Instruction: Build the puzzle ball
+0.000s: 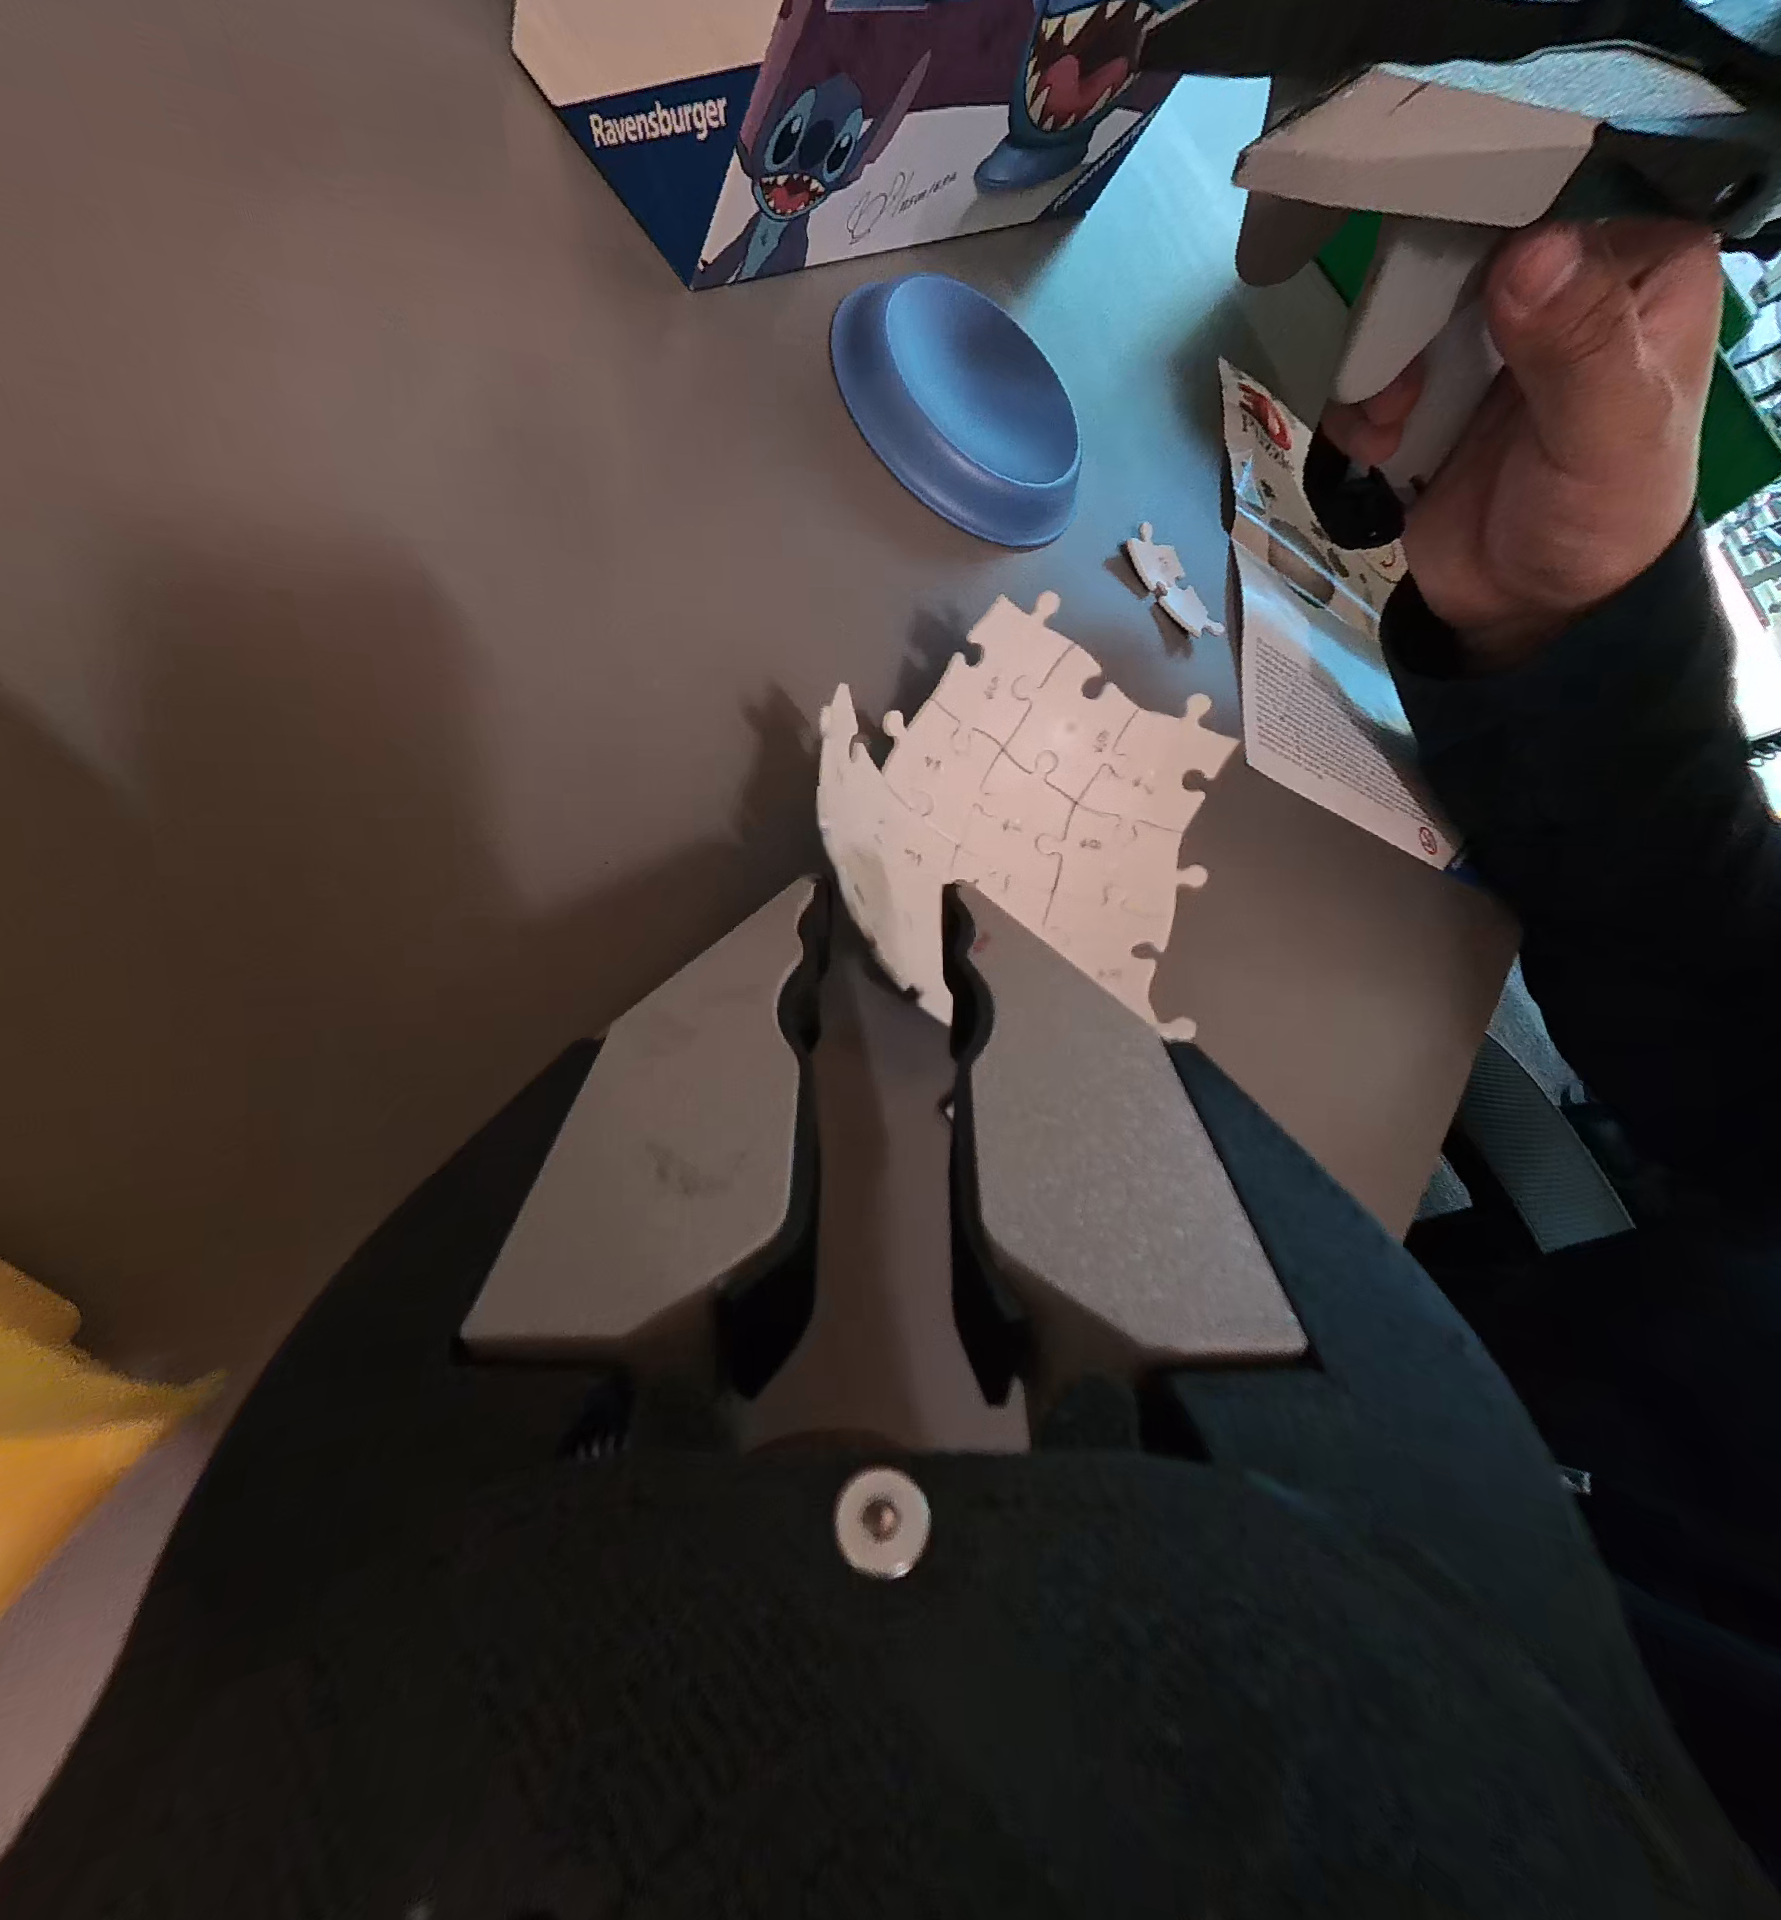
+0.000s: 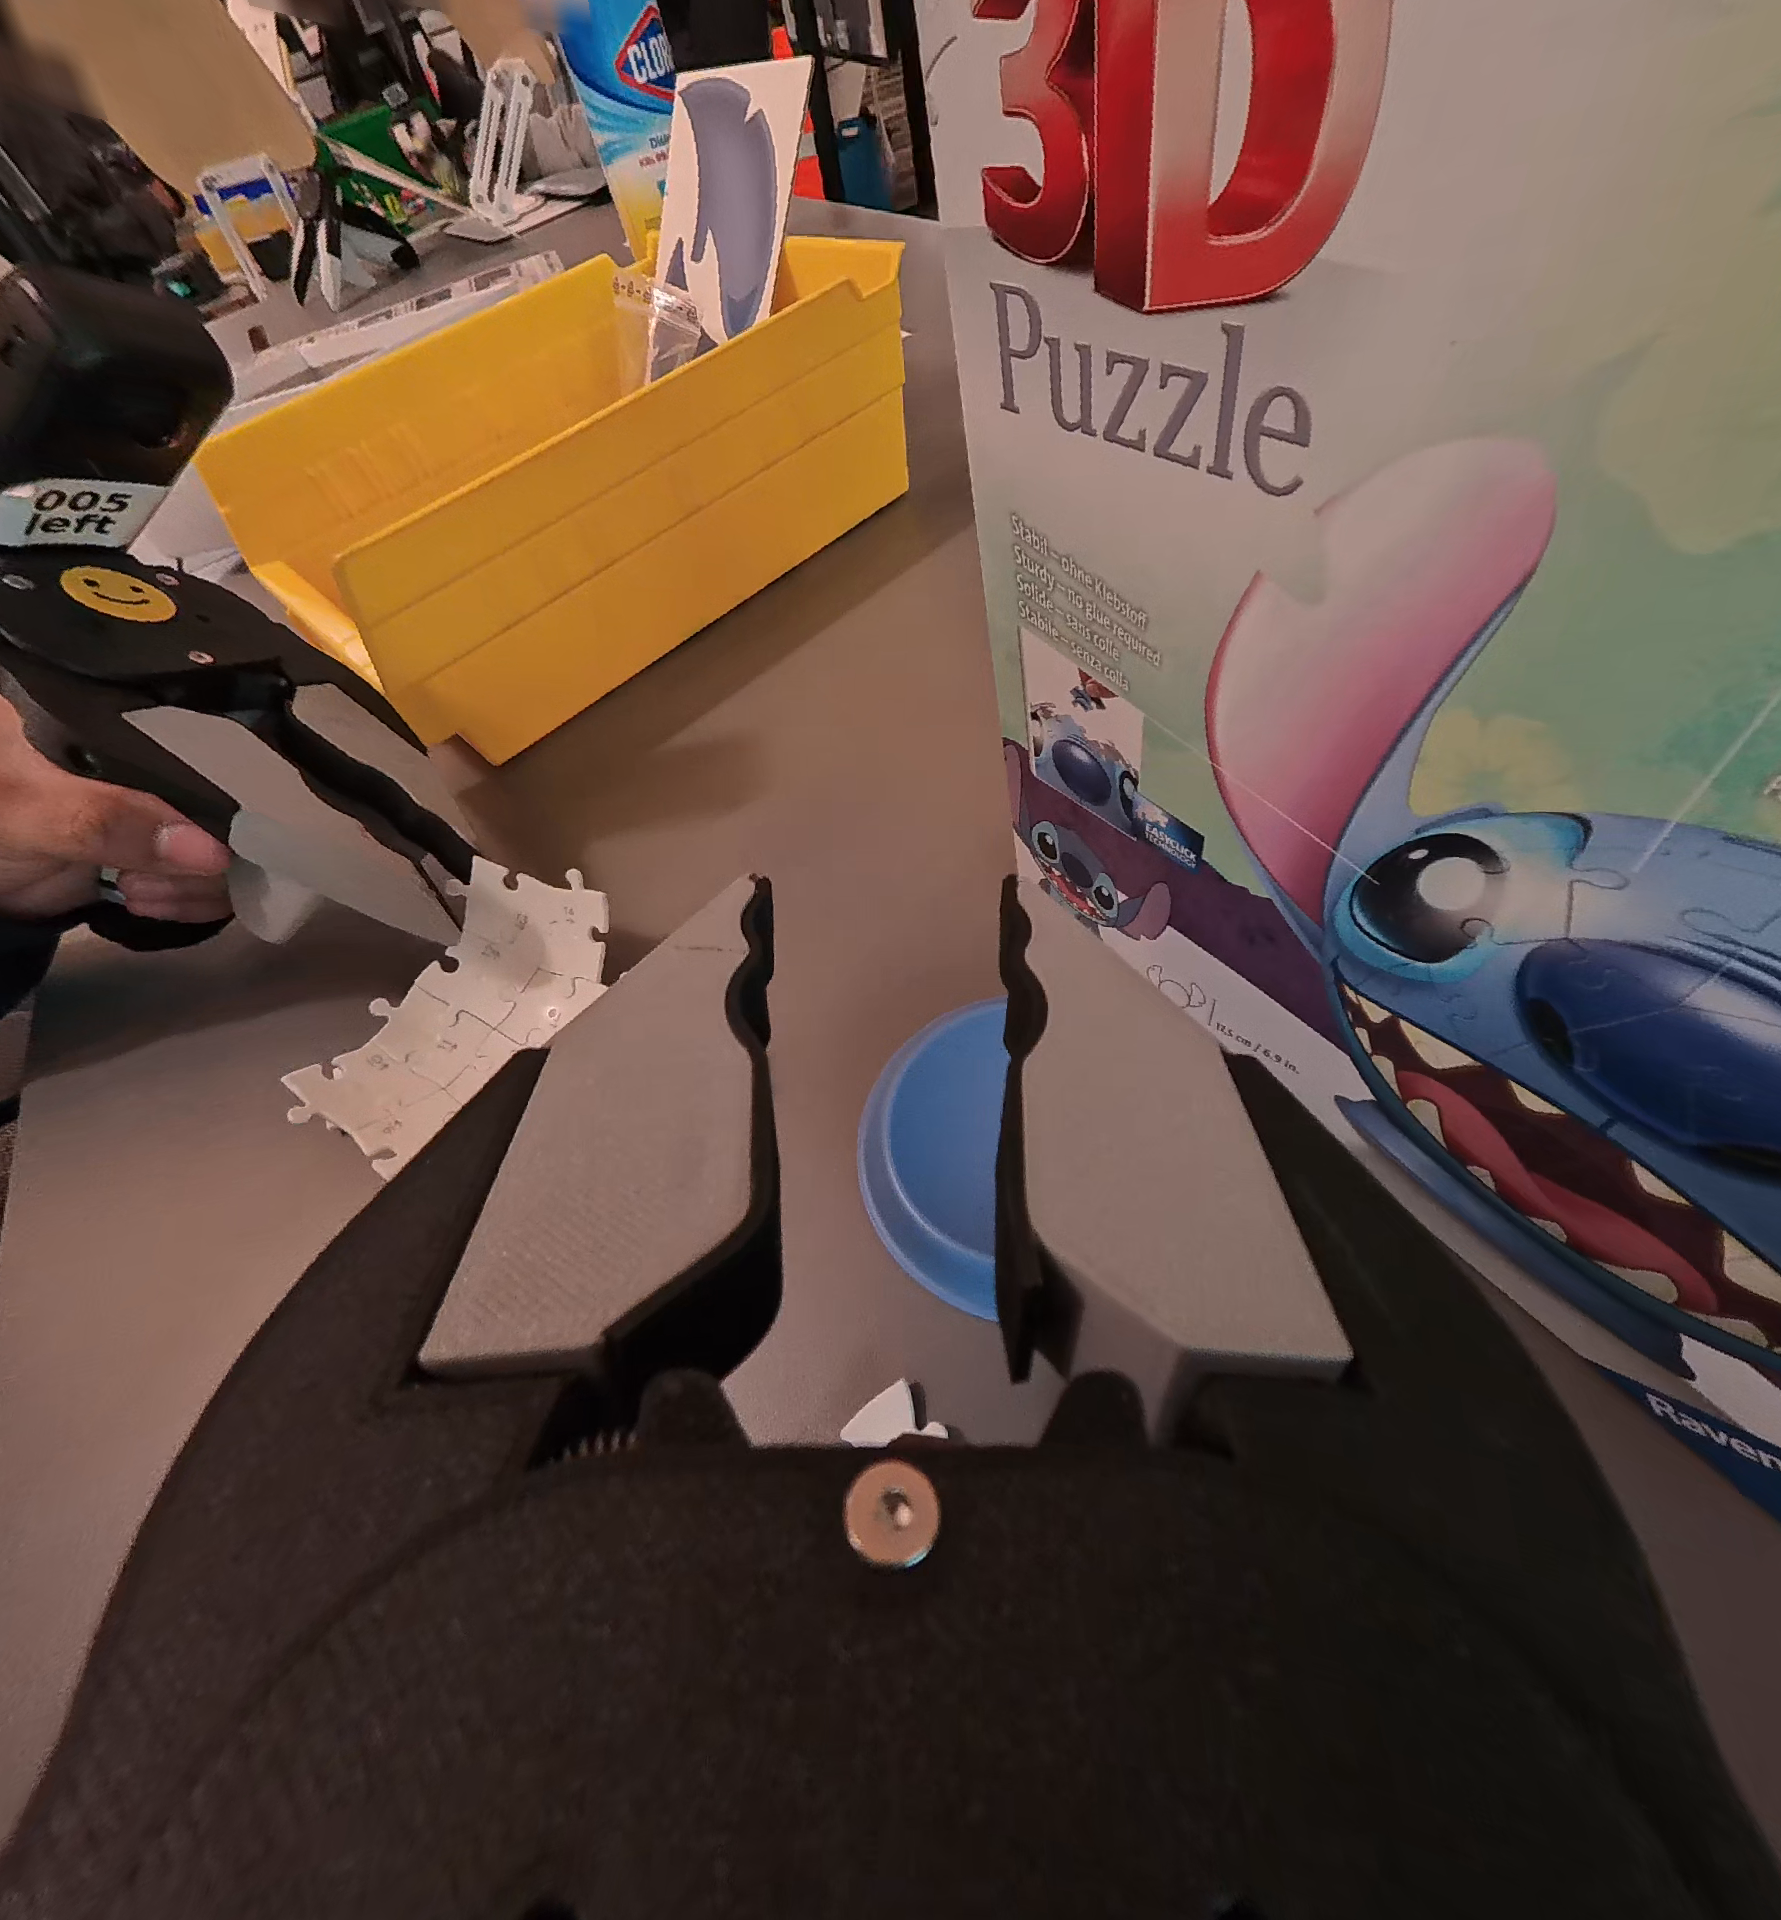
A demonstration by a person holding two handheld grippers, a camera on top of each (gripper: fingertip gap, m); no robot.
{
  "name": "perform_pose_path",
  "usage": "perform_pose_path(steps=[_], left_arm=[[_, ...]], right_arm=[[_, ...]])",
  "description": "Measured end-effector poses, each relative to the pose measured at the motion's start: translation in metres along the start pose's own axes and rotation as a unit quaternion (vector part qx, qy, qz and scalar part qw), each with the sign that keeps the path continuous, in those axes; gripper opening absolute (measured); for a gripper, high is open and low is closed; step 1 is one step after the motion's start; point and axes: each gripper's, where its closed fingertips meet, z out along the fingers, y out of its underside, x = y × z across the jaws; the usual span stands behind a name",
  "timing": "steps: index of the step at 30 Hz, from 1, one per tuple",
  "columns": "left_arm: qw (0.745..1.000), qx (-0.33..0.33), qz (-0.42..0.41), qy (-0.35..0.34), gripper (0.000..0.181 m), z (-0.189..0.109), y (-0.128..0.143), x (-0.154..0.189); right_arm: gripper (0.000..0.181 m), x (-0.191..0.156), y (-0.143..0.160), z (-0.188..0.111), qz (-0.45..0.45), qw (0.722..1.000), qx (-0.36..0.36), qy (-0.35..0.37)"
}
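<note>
A curved white section of joined puzzle pieces (image 1: 1052, 790) lies on the grey table (image 1: 346, 520), one edge curled up. My left gripper (image 1: 886, 914) is closed to a narrow gap on that curled near edge. In the right wrist view, the left gripper (image 2: 455, 904) holds the section (image 2: 512, 977) at its far end. My right gripper (image 2: 881, 904) is open and empty, above the table in front of the round blue stand (image 2: 927, 1164). It also shows in the left wrist view (image 1: 1270, 156), held high at the upper right. Two loose white pieces (image 1: 1172, 577) lie beside the stand (image 1: 959, 416).
The puzzle box (image 2: 1385, 727) stands at the right, close to the blue stand; it also shows at the back in the left wrist view (image 1: 761, 135). A yellow bin (image 2: 574, 499) sits behind the section. A printed leaflet (image 1: 1312, 707) lies to the right of the section. A small white piece (image 2: 891, 1413) lies under my right gripper. The grippers' ends are close to 15 centimetres from one another.
</note>
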Motion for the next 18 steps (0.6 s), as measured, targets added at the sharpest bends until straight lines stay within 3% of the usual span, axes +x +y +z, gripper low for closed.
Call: perform_pose_path(steps=[9, 15, 18], left_arm=[[1.0, 0.016, 0.02, 0.0, 0.027, -0.02, -0.012, 0.011], [0.996, 0.062, 0.068, -0.021, 0.065, -0.053, -0.039, 0.021], [0.99, 0.087, 0.085, -0.066, 0.069, -0.069, -0.051, 0.01]], right_arm=[[0.041, 0.007, 0.002, 0.0, 0.008, 1.0, 0.0, 0.01], [0.044, 0.017, 0.003, -0.003, 0.007, 0.999, -0.002, 0.041], [0.052, 0.027, -0.001, -0.009, -0.007, 0.997, 0.001, 0.083]])
